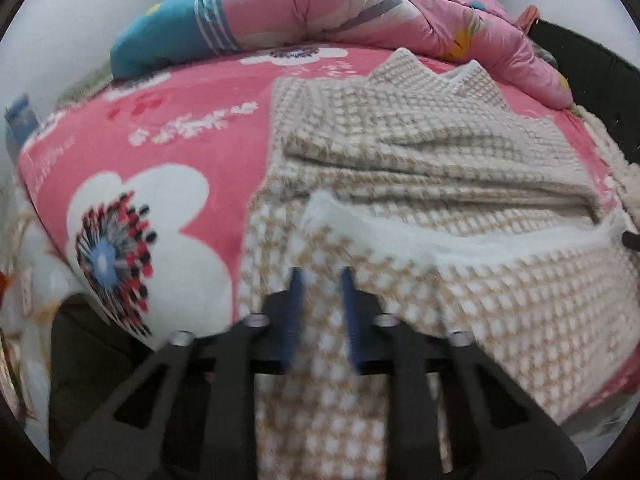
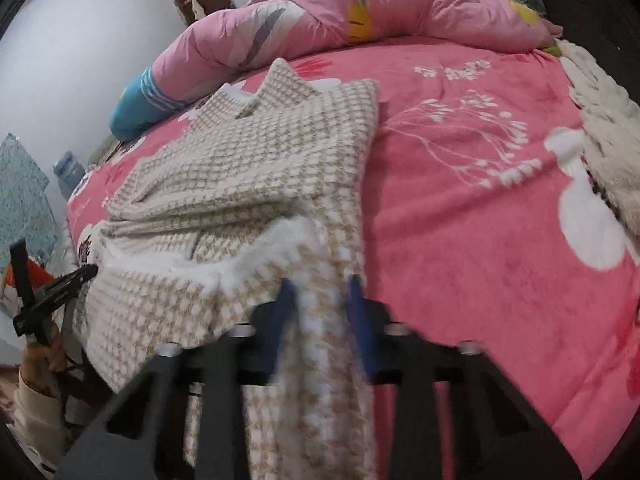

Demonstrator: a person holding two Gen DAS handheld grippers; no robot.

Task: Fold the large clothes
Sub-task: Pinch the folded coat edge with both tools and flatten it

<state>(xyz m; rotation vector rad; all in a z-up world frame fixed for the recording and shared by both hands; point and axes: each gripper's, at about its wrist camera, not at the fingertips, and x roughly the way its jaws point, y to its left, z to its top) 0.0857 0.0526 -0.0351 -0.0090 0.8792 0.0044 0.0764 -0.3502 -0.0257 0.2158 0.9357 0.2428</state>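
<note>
Beige-and-white houndstooth fabric fills the middle of both views: a large knitted garment [image 1: 400,152] lies partly folded on a bed covered by a pink floral blanket [image 1: 160,136]. In the left wrist view its folded upper part sits right of centre, with a fluffy white hem [image 1: 400,232] crossing below it and the rest of the cloth hanging down toward the lower edge of the frame. The left gripper [image 1: 322,276] reaches up from the bottom centre; its blue-padded jaws are closed on that hanging cloth, which runs between them.

In the right wrist view the same garment [image 2: 256,160] occupies the left half, its lower part draping over the bed edge. The right gripper [image 2: 320,284] at bottom centre has its jaws clamped on a strip of the fabric. The left gripper's dark tip [image 2: 76,276] shows at the left edge. A bunched pink quilt [image 2: 380,8] with a teal end lies along the top of both frames.
</note>
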